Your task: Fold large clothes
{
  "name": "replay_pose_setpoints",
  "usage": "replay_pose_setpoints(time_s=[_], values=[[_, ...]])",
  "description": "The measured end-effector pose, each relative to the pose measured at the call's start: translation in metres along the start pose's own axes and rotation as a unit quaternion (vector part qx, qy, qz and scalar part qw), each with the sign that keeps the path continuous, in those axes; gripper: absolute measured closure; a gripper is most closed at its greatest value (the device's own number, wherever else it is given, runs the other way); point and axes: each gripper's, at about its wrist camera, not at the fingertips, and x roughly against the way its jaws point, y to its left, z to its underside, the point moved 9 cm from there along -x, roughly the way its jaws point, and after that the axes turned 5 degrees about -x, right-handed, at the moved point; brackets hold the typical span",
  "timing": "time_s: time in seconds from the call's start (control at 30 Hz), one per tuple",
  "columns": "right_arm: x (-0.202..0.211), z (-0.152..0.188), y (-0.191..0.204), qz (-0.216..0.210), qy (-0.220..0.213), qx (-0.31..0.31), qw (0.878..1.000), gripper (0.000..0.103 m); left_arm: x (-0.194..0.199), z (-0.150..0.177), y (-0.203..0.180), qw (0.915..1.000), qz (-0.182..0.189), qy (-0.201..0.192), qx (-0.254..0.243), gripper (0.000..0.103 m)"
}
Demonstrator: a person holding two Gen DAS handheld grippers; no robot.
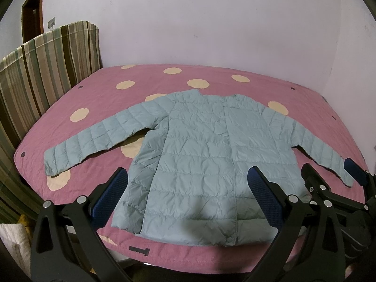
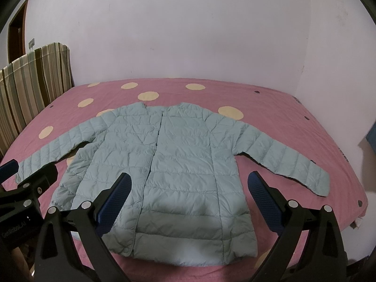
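Note:
A pale blue quilted jacket (image 1: pixel 199 155) lies flat and face up on the pink bed (image 1: pixel 94 89), collar toward the far wall, both sleeves spread sideways. Its front is snapped shut. My left gripper (image 1: pixel 188 176) hovers open above the jacket's lower hem with nothing between its blue-padded fingers (image 1: pixel 112 188). My right gripper (image 2: pixel 188 181) is open too, above the hem of the jacket (image 2: pixel 183 155), a little to the right of the left one. The right gripper (image 1: pixel 329 171) shows at the right edge of the left wrist view, near the right sleeve cuff.
The bed cover (image 2: pixel 282 108) is pink with cream dots and fills the corner between two pale walls. A striped headboard (image 1: pixel 47 65) stands along the left side, with a dark door (image 1: pixel 30 21) behind it. A blue object (image 2: pixel 371 138) sits at the far right.

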Motion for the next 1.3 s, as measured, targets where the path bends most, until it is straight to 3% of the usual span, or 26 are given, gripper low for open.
replay_pose_setpoints(time_s=[0.37, 0.5, 0.63, 0.73, 0.8, 0.9, 0.97, 1.03, 1.1, 1.13, 1.3], values=[[-0.03, 0.005, -0.018, -0.013, 0.005, -0.039, 0.999, 0.005, -0.041, 0.003, 0.02, 0.9998, -0.018, 0.006, 0.01, 0.002], [-0.051, 0.003, -0.053, -0.002, -0.008, -0.091, 0.996, 0.005, -0.077, 0.004, 0.051, 0.9978, -0.051, 0.023, 0.037, 0.002], [-0.082, 0.008, -0.098, 0.004, 0.011, -0.155, 0.988, 0.005, -0.111, 0.009, 0.094, 0.993, -0.078, 0.044, 0.077, 0.002], [-0.107, 0.015, -0.151, 0.021, 0.025, -0.213, 0.976, 0.005, -0.137, 0.018, 0.134, 0.9857, -0.114, 0.061, 0.109, 0.002], [-0.119, 0.021, -0.182, 0.025, 0.033, -0.255, 0.966, 0.005, -0.15, 0.026, 0.161, 0.9771, -0.16, 0.075, 0.118, 0.002], [-0.134, 0.033, -0.229, 0.049, 0.034, -0.305, 0.95, 0.005, -0.169, 0.044, 0.206, 0.9564, -0.244, 0.101, 0.124, 0.002], [-0.14, 0.042, -0.254, 0.064, 0.036, -0.33, 0.941, 0.005, -0.177, 0.055, 0.225, 0.9472, -0.269, 0.118, 0.128, 0.002], [-0.146, 0.056, -0.282, 0.075, 0.042, -0.365, 0.927, 0.006, -0.187, 0.069, 0.242, 0.9384, -0.287, 0.136, 0.136, 0.002], [-0.156, 0.068, -0.296, 0.08, 0.051, -0.39, 0.916, 0.014, -0.196, 0.083, 0.255, 0.9301, -0.302, 0.156, 0.139, 0.002], [-0.159, 0.074, -0.301, 0.08, 0.056, -0.401, 0.911, 0.022, -0.197, 0.089, 0.255, 0.927, -0.307, 0.164, 0.141, 0.002], [-0.171, 0.097, -0.328, 0.065, 0.055, -0.461, 0.883, 0.025, -0.201, 0.099, 0.262, 0.928, -0.292, 0.153, 0.173, 0.002]])
